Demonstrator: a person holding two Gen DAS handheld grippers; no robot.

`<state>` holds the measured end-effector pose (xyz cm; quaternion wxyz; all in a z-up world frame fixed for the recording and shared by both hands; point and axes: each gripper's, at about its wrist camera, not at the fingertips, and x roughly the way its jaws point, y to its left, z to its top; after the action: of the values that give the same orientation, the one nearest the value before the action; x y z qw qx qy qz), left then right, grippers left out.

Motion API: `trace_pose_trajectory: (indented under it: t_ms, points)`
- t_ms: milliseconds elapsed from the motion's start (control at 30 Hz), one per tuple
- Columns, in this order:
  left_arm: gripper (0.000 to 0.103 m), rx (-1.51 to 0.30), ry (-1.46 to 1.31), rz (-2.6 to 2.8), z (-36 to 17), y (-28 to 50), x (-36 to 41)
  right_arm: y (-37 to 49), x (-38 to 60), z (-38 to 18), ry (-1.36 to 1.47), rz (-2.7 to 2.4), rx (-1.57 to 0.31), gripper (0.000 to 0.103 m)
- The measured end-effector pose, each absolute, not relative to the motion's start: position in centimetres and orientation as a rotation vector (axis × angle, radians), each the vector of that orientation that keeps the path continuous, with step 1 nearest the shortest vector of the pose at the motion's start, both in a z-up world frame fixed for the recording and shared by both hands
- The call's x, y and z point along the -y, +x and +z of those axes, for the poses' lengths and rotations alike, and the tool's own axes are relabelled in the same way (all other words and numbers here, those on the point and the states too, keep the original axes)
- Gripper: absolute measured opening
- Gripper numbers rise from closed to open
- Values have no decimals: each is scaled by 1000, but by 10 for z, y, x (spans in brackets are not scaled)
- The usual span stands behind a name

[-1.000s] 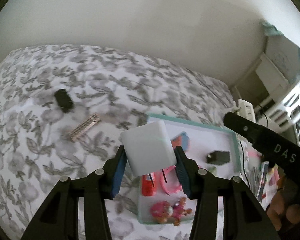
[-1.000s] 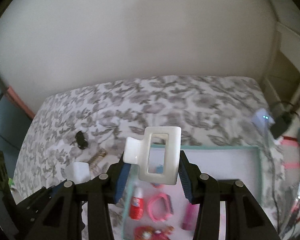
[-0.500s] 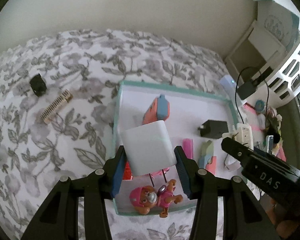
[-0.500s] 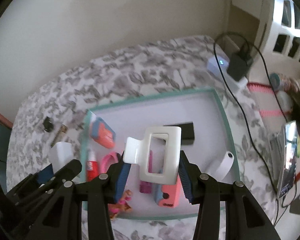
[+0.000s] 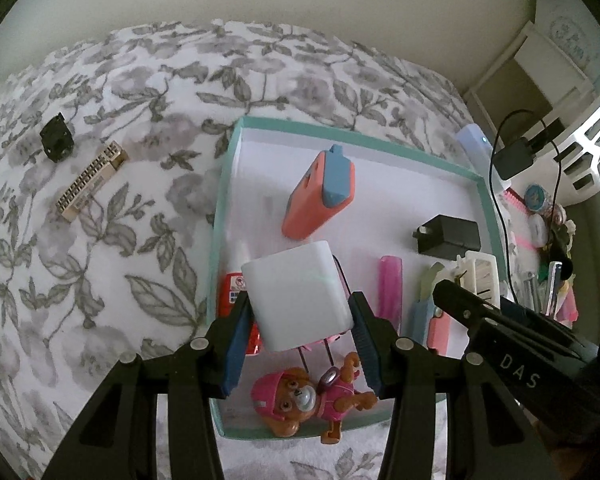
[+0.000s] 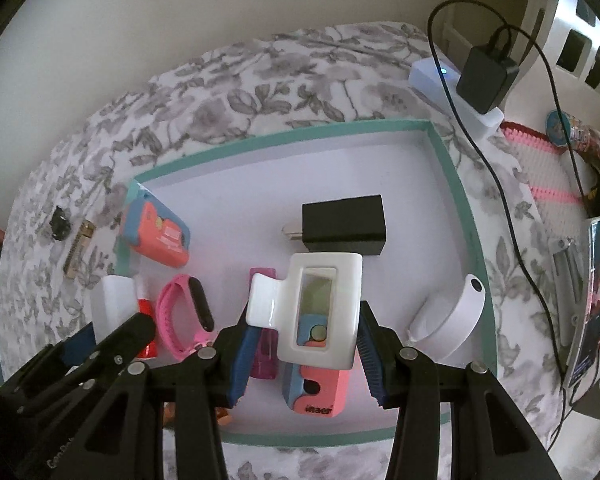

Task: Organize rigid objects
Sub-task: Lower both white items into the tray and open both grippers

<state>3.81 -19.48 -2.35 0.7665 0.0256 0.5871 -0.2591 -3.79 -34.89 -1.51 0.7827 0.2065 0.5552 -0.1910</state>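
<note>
Tray rim rings clutter (centre bare); bedspread open.

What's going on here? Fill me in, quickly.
A person is sorting small items into a teal-rimmed tray on a floral bedspread, a handheld gripper in each hand. The left gripper grips a white cube-shaped block; the right gripper grips a white hair claw clip. Both hang over the tray, nothing released yet. A black charger, a pink band and a toy pup are already in it. A small comb and a black clip lie on the bedspread.
</note>
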Motion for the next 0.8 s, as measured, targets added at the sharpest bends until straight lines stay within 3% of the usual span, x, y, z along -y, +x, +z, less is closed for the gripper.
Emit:
trace_pose_trajectory:
  t_ms: [800]
  points:
    - [51, -1290, 37, -587, -21, 35, 198, -31, 341, -5, 387, -411, -1196, 50]
